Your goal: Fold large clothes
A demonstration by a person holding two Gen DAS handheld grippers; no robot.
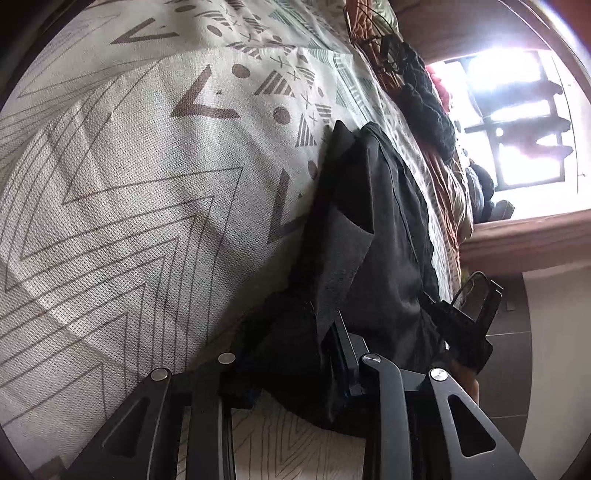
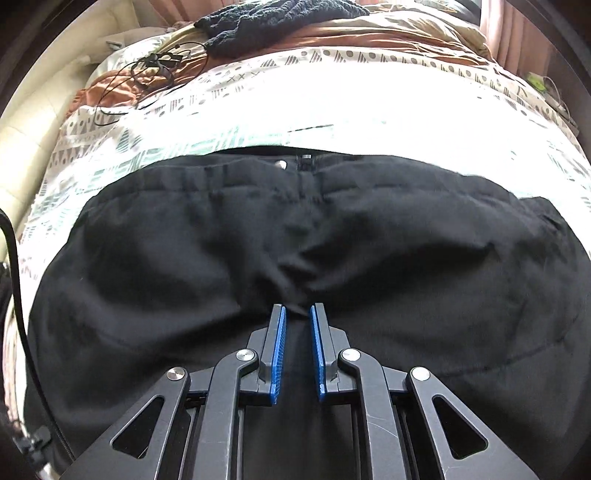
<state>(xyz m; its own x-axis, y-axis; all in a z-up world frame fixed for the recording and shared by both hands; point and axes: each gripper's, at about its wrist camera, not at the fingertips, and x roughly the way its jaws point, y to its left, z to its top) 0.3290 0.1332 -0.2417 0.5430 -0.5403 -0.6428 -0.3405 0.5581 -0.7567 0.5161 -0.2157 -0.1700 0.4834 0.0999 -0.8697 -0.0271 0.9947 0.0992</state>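
Black trousers lie spread on a patterned white bedspread, waistband with button and zip at the far side. My right gripper hovers low over the crotch seam, its blue pads a narrow gap apart with a fold of black cloth at the tips. In the left wrist view the trousers run away from me along the bed. My left gripper has black cloth bunched between its fingers, which are set apart. The other gripper shows at the right.
The bedspread fills the left of the left view. A dark knitted garment, cables and an orange blanket lie at the bed's far side. A bright window and wooden frame stand to the right.
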